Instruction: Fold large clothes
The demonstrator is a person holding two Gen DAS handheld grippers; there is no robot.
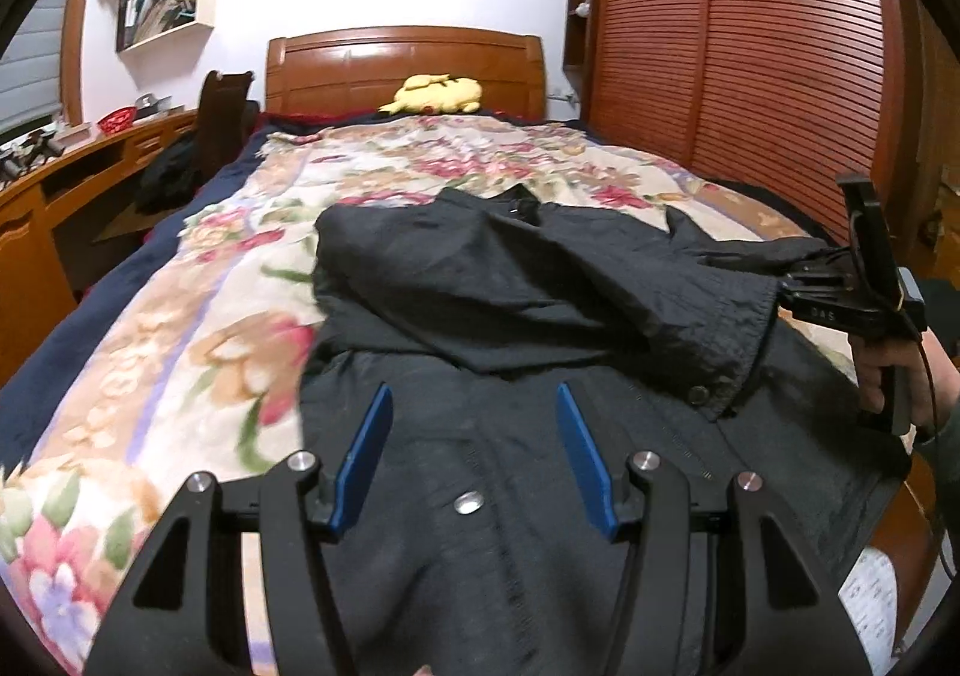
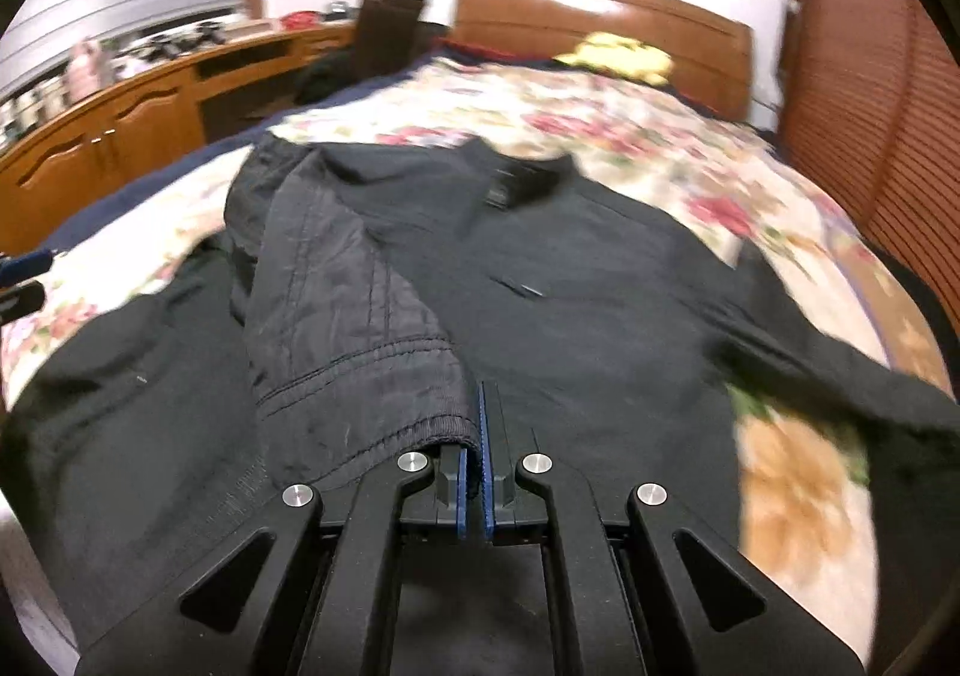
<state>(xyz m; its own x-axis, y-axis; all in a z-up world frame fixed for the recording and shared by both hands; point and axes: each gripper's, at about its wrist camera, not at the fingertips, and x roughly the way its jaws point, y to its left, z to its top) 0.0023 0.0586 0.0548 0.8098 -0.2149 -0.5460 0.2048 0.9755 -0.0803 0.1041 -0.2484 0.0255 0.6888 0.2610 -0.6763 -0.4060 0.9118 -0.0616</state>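
Note:
A black jacket [image 1: 492, 526] lies spread, front up, on a floral bedspread [image 1: 198, 316]. One sleeve [image 1: 570, 292] is drawn across the jacket's chest toward the right. My right gripper [image 1: 795, 286] is shut on that sleeve's cuff [image 2: 384, 406], held by a hand [image 1: 894, 370] at the bed's right side. In the right wrist view the cuff edge is pinched between the blue pads of the right gripper [image 2: 480, 424]. My left gripper [image 1: 474, 412] hovers open over the jacket's snap placket with nothing between its fingers. Its blue tip [image 2: 24, 262] shows at the far left edge.
A yellow plush toy [image 1: 438, 93] rests by the wooden headboard [image 1: 408, 63]. A slatted wardrobe [image 1: 750, 63] lines the right side. A wooden desk [image 1: 72, 178] and a dark chair [image 1: 222, 117] stand on the left. A white label [image 1: 870, 598] shows at the jacket's lower right.

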